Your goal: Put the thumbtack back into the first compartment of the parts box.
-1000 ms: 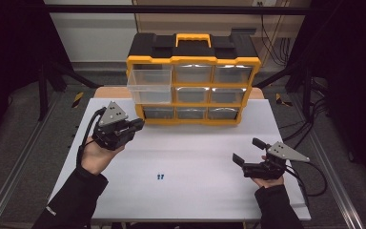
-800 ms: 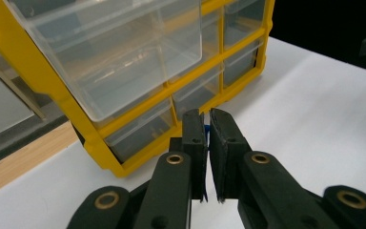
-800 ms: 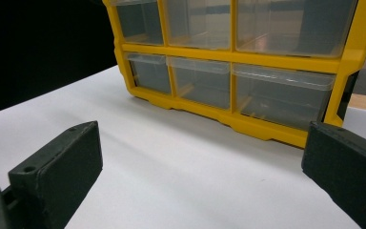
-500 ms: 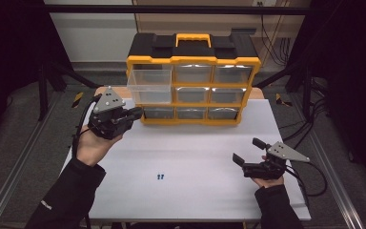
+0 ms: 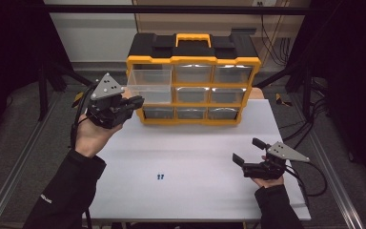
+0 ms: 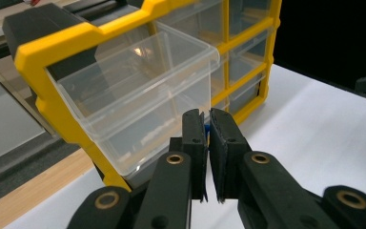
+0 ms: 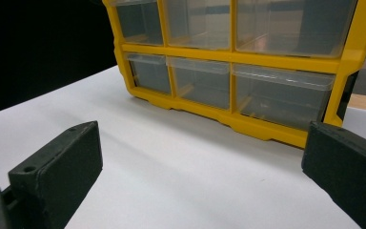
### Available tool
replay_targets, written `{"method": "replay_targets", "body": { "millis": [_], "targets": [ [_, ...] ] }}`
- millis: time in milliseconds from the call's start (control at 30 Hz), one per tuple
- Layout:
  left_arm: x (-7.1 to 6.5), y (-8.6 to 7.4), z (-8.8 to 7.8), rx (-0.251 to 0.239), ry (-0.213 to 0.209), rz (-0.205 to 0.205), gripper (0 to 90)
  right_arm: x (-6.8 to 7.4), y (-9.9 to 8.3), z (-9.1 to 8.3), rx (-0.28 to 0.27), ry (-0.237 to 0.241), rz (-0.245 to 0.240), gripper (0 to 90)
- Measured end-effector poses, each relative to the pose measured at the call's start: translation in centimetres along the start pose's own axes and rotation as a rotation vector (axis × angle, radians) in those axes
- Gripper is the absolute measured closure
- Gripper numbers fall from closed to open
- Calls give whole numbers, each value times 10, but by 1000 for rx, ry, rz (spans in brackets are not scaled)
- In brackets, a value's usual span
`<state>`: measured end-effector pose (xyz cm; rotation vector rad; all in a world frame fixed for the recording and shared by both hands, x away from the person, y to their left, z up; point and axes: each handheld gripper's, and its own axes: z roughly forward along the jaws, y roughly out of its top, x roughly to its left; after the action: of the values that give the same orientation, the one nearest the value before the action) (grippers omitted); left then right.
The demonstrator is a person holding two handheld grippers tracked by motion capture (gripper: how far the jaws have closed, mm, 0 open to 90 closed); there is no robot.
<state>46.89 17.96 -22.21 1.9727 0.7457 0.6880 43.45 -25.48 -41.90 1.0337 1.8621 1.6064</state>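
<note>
Blue piece (image 6: 207,129) pinched in left gripper (image 6: 208,125) jaws beside pulled-out clear drawer (image 6: 138,95) (right gripper (image 5: 250,152) jaws spread).

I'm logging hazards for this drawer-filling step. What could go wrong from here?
1. The left tongs pinch a small blue piece by very little; it might slip before reaching the pulled-out clear plastic drawer.
2. That drawer juts far out of the yellow and black organiser cabinet; a bump from the tongs could tip or pull it out.

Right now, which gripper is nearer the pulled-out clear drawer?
Left. The left gripper is raised beside the pulled-out drawer, jaws shut on a small blue piece. The right gripper rests far off.
</note>
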Motion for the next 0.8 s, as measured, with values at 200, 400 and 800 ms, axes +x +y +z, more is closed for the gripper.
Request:
{"method": "replay_targets", "body": {
  "millis": [200, 400, 800],
  "targets": [
    [5, 9, 0, 2, 13, 3, 848, 0, 0, 0, 0, 0, 1, 5],
    [8, 17, 4, 7, 19, 17, 847, 0, 0, 0, -1, -3, 0, 5],
    [13, 35, 10, -1, 34, 35, 846, 0, 0, 1, 0, -6, 1, 5]
  ]
}}
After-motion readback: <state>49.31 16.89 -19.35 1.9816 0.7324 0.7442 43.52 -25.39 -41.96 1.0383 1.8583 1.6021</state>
